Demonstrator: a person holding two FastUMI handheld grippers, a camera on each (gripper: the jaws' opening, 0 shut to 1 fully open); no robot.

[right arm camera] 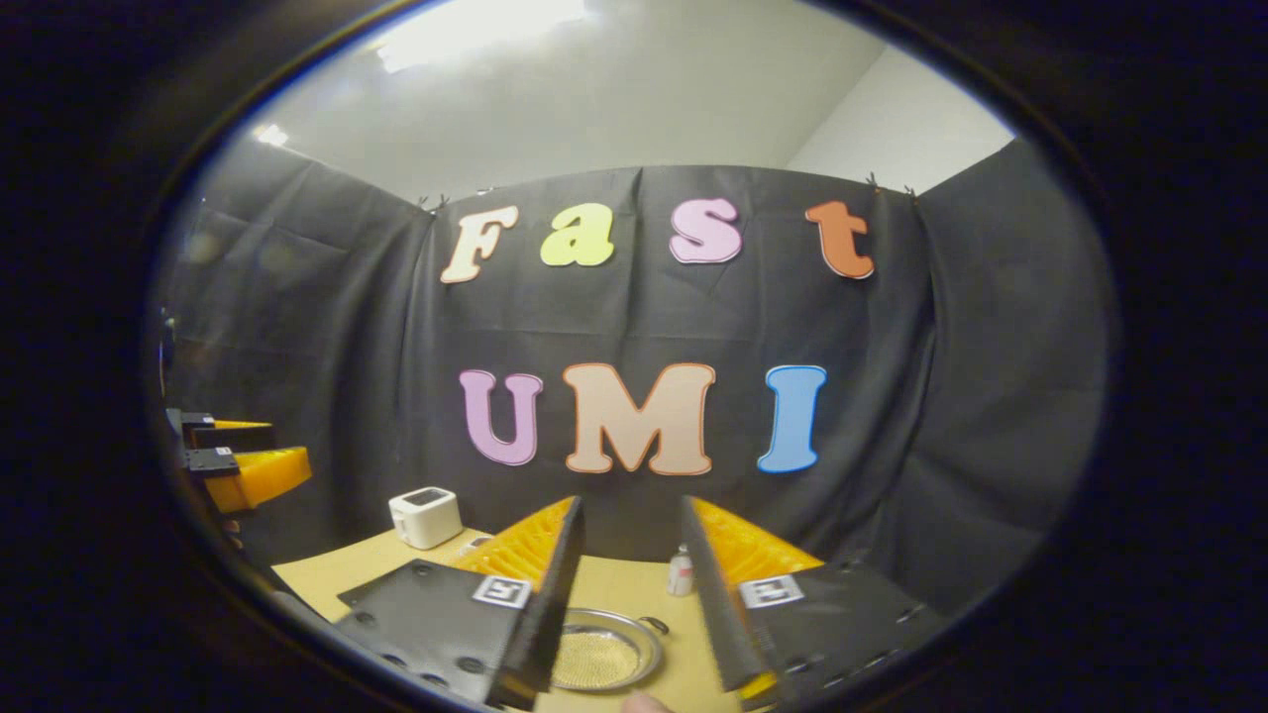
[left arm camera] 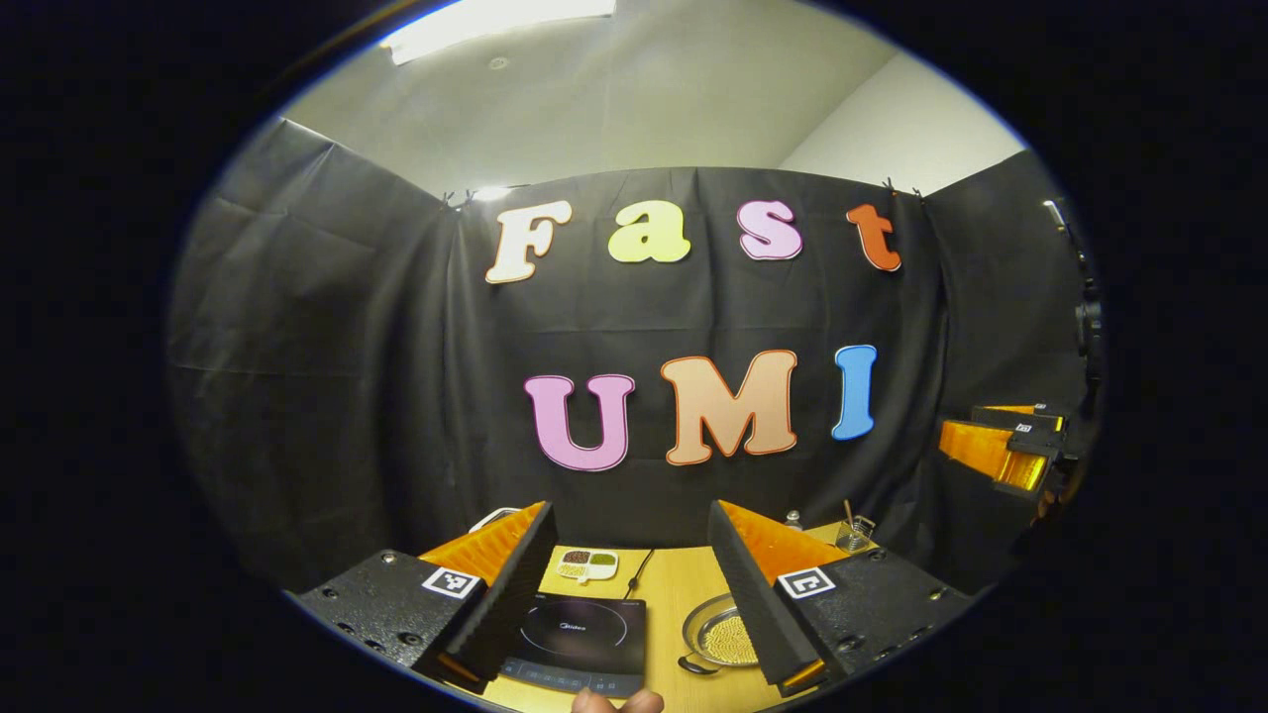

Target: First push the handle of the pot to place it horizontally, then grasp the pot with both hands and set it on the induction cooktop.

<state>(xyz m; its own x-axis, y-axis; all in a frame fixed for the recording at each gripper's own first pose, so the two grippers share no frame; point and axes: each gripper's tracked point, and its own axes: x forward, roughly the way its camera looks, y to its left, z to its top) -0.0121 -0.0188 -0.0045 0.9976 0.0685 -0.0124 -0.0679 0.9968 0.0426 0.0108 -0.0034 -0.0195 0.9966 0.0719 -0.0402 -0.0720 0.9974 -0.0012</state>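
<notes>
Both hand-held grippers, left (left arm camera: 630, 604) and right (right arm camera: 630, 606), hung wide open and empty above the pot (right arm camera: 601, 656) on the surface (right arm camera: 357, 566).

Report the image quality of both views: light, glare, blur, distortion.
Left gripper view: sharp; a ceiling light blows out at the top; fisheye bends the wall's edges; the table sits dim, the pot catching a soft sheen. Right gripper view: hazier overall, ceiling glare spread wide, the pot slightly soft between the right tool's fingers.
</notes>
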